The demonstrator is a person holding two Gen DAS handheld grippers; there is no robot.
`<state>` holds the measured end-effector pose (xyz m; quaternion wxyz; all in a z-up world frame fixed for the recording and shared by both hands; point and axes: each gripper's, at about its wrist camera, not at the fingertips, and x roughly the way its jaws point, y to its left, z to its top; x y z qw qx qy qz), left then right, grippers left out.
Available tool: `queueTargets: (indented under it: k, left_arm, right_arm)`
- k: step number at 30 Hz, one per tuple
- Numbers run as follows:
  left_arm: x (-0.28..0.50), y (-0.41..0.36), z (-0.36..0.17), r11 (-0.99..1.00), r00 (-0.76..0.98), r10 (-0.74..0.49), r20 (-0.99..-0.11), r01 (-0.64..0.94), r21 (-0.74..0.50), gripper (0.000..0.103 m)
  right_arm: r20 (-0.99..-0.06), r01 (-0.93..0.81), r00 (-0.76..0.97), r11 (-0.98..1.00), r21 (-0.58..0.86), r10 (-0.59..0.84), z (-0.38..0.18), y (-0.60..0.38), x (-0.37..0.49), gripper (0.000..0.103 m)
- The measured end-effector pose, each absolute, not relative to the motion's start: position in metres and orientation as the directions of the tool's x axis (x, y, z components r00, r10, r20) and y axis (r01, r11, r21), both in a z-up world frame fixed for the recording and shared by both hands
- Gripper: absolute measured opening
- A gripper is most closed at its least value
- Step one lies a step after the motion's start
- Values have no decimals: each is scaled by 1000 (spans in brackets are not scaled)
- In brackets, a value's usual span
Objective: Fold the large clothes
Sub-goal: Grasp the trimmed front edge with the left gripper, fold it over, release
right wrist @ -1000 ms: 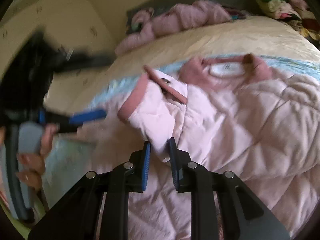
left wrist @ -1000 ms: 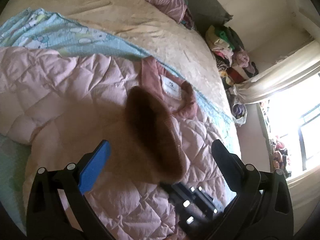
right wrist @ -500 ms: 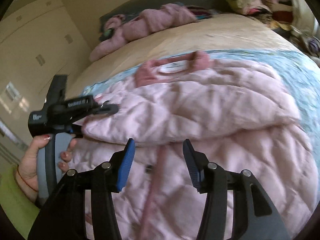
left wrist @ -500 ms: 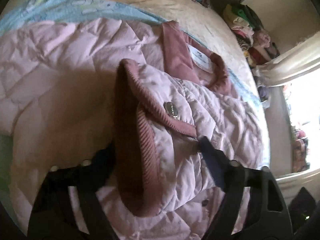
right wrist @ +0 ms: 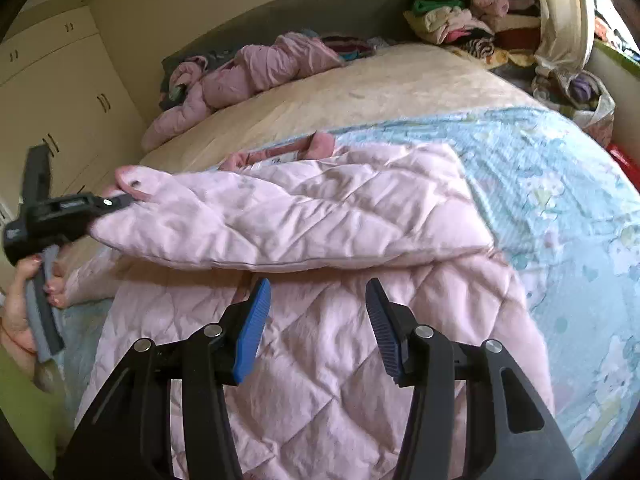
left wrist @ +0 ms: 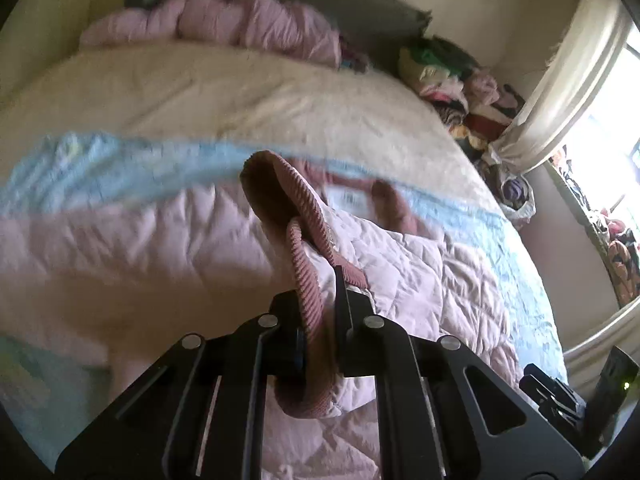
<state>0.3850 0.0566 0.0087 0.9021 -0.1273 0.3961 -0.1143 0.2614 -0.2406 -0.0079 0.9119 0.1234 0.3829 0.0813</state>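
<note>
A pink quilted jacket (right wrist: 320,360) lies spread on the bed, its collar (right wrist: 280,154) at the far side. One sleeve (right wrist: 280,216) is folded across the body toward the left. My left gripper (left wrist: 320,292) is shut on that sleeve's ribbed cuff (left wrist: 280,184), which loops up in front of the camera. The right wrist view shows the same left gripper (right wrist: 120,200) pinching the sleeve end, with a hand (right wrist: 24,280) around its handle. My right gripper (right wrist: 316,296) hovers open over the jacket's lower body, nothing between its blue pads.
A light blue patterned sheet (right wrist: 560,200) lies under the jacket on a cream bedspread (right wrist: 360,92). Another pink garment (right wrist: 248,72) is bunched at the headboard. A clothes pile (right wrist: 460,16) sits far right by the curtain (left wrist: 560,80). Wardrobe doors (right wrist: 60,80) stand left.
My left gripper closed from wide open onto the sleeve cuff and lifted it. My right gripper let go of the sleeve, opened and moved right over the jacket body.
</note>
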Motion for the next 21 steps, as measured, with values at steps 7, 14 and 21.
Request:
queueTargets:
  k: [7, 14, 21]
  left_arm:
    - [405, 63, -9, 974, 653, -211, -727, 79, -211, 4]
    - [409, 70, -64, 988, 586, -149, -796, 49, -149, 5]
    - [408, 70, -77, 992, 572, -124, -811, 59, -110, 6]
  right_arm:
    - [-697, -2, 698, 974, 225, 162, -14, -246, 274, 48]
    - [-722, 47, 687, 985, 163, 87, -18, -260, 313, 48]
    - [-751, 27, 656, 991, 132, 82, -27, -259, 366, 48]
